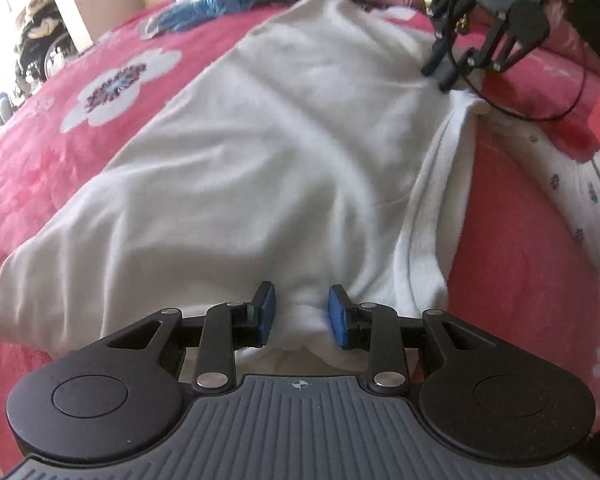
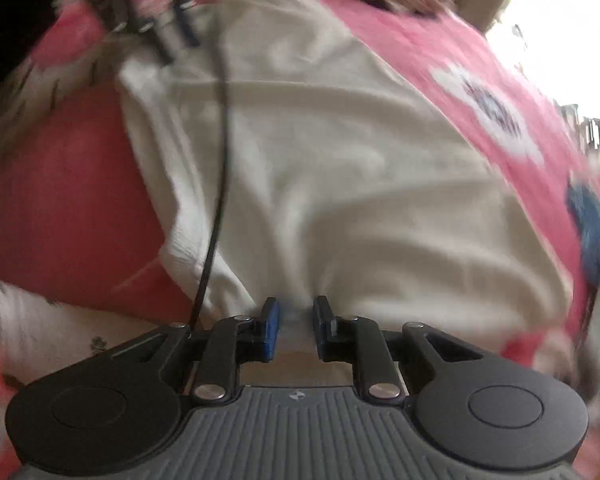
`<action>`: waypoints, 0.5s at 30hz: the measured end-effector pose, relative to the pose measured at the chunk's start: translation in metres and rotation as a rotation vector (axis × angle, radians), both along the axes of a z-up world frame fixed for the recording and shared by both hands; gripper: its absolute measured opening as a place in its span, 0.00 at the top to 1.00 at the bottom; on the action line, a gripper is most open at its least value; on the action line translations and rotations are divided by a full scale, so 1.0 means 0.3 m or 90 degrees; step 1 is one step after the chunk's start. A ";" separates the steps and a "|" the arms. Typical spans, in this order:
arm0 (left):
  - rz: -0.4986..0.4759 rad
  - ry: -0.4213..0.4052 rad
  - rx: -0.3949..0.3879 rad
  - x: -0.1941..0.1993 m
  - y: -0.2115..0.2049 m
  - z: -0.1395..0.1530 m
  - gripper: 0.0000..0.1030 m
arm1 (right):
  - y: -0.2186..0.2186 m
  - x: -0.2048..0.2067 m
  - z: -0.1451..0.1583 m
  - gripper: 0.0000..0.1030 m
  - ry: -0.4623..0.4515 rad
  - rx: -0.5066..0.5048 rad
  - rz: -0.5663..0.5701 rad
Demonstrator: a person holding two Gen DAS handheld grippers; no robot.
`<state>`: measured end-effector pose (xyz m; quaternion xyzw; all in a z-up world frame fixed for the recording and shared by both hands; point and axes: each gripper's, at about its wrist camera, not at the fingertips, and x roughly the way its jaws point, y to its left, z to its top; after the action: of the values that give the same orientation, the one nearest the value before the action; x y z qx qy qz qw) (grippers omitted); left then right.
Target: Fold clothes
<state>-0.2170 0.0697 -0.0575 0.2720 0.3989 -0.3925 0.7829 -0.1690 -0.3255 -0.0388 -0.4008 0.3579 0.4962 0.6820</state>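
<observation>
Right now your left gripper (image 1: 302, 314) has its fingers apart around a bunched hem of the white garment (image 1: 260, 152), unclamped; your right gripper (image 2: 296, 328) likewise. Lift early and cloth slips onto the red bedspread (image 1: 512, 280); the cable (image 2: 220, 160) could snag.

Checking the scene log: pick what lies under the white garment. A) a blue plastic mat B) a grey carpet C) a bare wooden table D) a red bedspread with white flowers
D: the white garment is spread on a red bedspread printed with white flowers, seen around it in both wrist views.
</observation>
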 end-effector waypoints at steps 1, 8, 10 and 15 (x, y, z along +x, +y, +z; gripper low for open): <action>0.008 0.008 -0.001 0.007 0.000 0.006 0.71 | -0.007 0.016 0.020 0.82 0.015 0.004 -0.018; 0.039 0.007 -0.049 0.069 0.010 0.113 0.70 | 0.013 0.152 0.155 0.82 0.039 0.175 -0.141; 0.083 0.000 -0.071 0.120 0.005 0.116 0.69 | 0.051 0.183 0.116 0.82 0.020 0.182 -0.179; 0.212 0.004 -0.038 0.200 0.096 0.005 0.69 | -0.059 0.230 -0.002 0.82 0.016 0.085 -0.234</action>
<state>-0.1570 0.0984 -0.0561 0.1772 0.4289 -0.2697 0.8437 -0.1001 -0.3430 -0.0394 -0.2764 0.4000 0.3907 0.7816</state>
